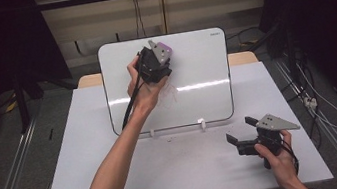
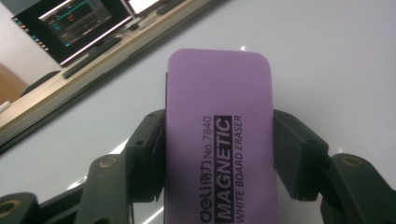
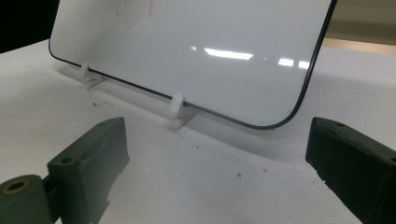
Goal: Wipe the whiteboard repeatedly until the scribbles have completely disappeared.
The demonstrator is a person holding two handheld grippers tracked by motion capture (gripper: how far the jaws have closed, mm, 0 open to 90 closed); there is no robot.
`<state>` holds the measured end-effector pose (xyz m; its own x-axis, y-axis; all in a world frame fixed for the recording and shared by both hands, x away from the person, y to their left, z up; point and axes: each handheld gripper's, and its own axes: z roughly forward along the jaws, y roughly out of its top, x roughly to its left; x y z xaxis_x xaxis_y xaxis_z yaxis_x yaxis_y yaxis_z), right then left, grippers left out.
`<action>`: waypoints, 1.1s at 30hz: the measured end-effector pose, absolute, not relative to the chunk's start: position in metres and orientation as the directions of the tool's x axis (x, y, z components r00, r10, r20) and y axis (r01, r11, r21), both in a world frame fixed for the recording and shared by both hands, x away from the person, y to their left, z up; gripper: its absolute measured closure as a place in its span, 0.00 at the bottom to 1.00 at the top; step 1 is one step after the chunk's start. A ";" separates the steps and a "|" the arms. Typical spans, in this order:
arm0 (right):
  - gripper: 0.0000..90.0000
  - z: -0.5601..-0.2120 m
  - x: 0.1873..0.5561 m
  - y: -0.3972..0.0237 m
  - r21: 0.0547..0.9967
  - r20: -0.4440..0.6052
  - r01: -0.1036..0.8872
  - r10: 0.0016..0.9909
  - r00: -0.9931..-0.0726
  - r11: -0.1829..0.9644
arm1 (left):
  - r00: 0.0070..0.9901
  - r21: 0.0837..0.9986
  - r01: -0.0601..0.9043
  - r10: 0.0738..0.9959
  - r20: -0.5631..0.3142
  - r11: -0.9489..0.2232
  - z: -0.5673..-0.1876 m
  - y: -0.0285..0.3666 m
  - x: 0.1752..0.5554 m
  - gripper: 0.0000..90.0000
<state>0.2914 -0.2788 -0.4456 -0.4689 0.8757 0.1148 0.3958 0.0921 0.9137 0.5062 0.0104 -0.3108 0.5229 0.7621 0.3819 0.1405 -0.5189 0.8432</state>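
Between the left gripper's (image 2: 217, 154) clamped jaws, purple eraser (image 2: 219, 135) against whiteboard (image 1: 203, 69); right gripper (image 3: 219, 163) wide apart.

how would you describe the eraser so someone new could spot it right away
Find the white board propped upright at the back of the table. Against its upper middle, the left tongs clamp a flat purple eraser. It is the scene's one purple thing, printed "MAGNETIC WHITE BOARD ERASER".

Your right gripper (image 1: 242, 129) has bare table (image 1: 183, 173) ahead; the propped whiteboard (image 1: 203, 69) and its 2 clips (image 3: 177, 103) block farther reach.
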 end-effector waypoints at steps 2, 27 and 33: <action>0.06 -0.446 0.291 -0.279 0.914 0.112 0.395 0.876 -0.469 0.095 | 0.512 0.848 0.138 0.770 0.381 -0.511 -0.311 0.012 0.506 0.46; 0.06 -0.444 0.289 -0.281 0.918 0.104 0.385 0.880 -0.463 0.094 | 0.463 0.845 0.152 0.793 0.397 -0.512 -0.307 0.028 0.510 0.46; 0.06 -0.444 0.289 -0.280 0.918 0.103 0.385 0.879 -0.465 0.096 | 0.525 0.819 0.106 0.732 0.435 -0.564 -0.340 0.008 0.481 0.46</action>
<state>0.2893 -0.2798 -0.4437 -0.4646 0.8795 0.1031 0.3852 0.0959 0.9178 0.4809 0.0081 -0.3405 0.5245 0.7317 0.4353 0.1063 -0.5636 0.8192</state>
